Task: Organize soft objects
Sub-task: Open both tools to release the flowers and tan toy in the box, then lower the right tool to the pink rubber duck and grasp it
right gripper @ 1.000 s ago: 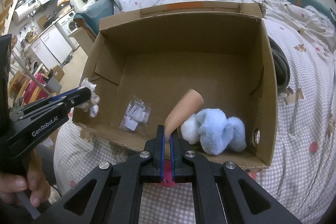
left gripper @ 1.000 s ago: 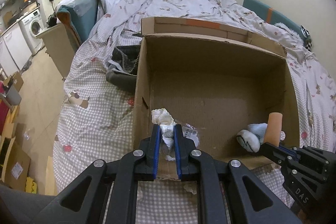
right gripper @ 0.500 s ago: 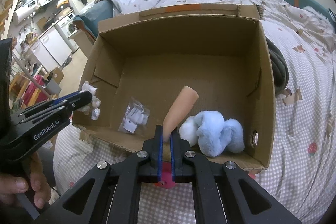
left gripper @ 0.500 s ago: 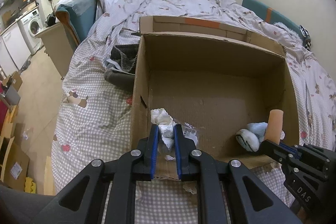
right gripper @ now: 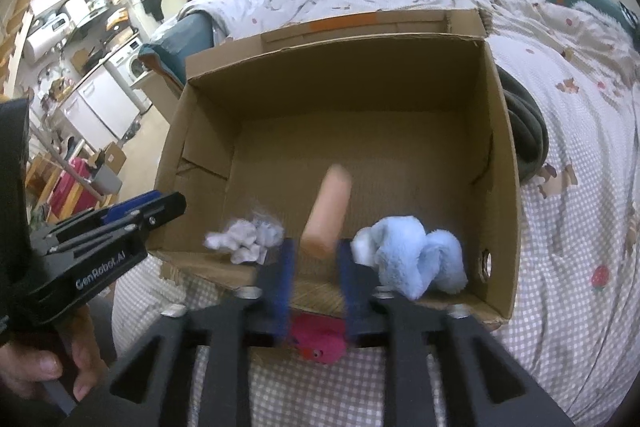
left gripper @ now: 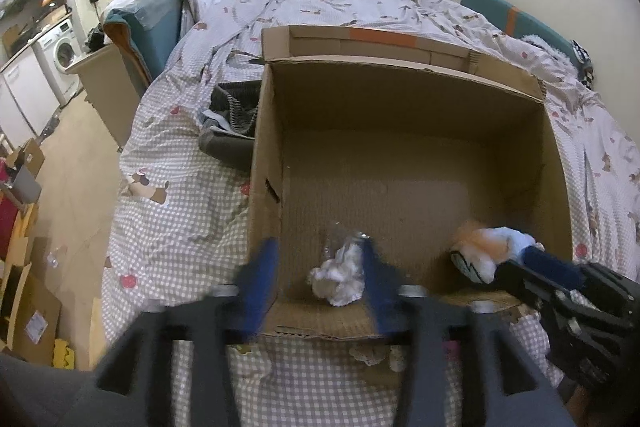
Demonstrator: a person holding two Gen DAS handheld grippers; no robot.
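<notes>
Left wrist view: the left tool (left gripper: pixel 318 281) stands spread wide over the near wall of the cardboard box (left gripper: pixel 404 99), and the white cloth wad (left gripper: pixel 338 277) lies free between its fingers inside the box.

Right wrist view: the right tool (right gripper: pixel 314 273) is parted too; the peach roll (right gripper: pixel 328 213) is loose above it, with the blue plush (right gripper: pixel 412 257) in the box's near right corner.

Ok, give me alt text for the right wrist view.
The open right gripper hangs over a cardboard box on a bed, a peach cylinder loose just beyond its fingers. A white cloth and blue plush lie inside.
</notes>
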